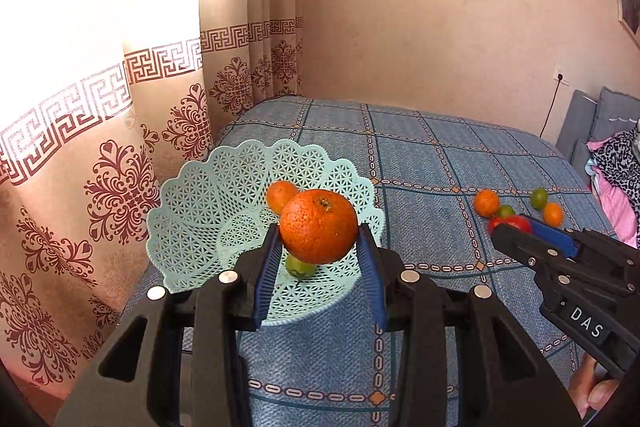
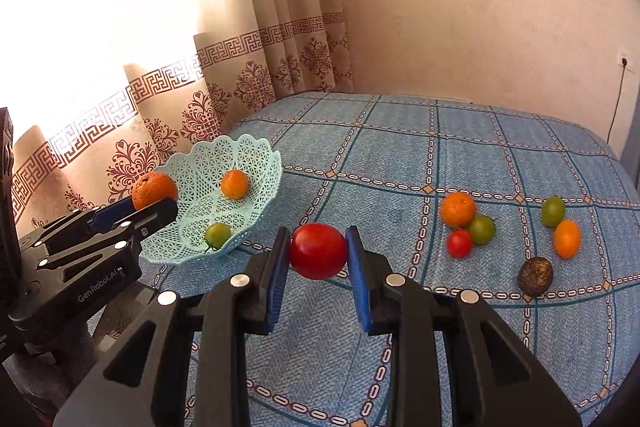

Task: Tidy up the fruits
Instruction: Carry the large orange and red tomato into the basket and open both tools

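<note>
my left gripper (image 1: 319, 239) is clamping a large orange (image 1: 318, 225) over the lace basket (image 1: 208, 211) (two fruits inside) | my right gripper (image 2: 318, 253) is pinching a red tomato (image 2: 318, 251) above the bed (image 2: 400, 155)

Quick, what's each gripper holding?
Left gripper: shut on the big orange.
Right gripper: shut on the red tomato.

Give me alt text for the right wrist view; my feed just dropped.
The right tool grips a red tomato above a blue checked bedspread. At left, the left tool holds an orange at the rim of a mint lattice basket holding a small orange and green tomato. Six more fruits lie loose at right.
</note>
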Available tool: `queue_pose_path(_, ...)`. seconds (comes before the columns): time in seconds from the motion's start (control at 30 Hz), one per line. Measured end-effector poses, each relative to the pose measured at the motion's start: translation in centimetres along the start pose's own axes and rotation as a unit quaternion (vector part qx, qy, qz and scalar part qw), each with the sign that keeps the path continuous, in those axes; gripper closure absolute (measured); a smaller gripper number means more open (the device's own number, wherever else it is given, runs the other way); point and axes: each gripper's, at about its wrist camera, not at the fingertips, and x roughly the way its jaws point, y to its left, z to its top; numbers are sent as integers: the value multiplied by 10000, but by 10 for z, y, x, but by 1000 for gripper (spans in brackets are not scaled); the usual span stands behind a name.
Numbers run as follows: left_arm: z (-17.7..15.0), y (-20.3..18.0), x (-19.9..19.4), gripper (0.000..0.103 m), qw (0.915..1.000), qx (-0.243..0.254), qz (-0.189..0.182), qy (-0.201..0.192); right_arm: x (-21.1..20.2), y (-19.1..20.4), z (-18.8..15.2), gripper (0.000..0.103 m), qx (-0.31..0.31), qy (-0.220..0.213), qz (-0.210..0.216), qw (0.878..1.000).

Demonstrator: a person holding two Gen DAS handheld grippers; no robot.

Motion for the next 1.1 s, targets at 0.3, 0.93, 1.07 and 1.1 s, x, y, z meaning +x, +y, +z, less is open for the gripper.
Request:
queue_pose_path(0.3,-5,43,1,64,9989,-273,392,45,30,48,14,74,-299,95,365,9988)
queue_pose_path(0.93,-6,71,5,31,9969,-529,573,-102,71,80,20,72,-392,375,571,9969)
queue_pose_path(1.07,-5,77,2,31,9962,-596,622,-129,70,77,19,61,-320,354,513,9975)
queue_pose_path(1.1,-5,78,2,31,9960,-616,633,-130,70,76,19,61,-306,353,496,9977)
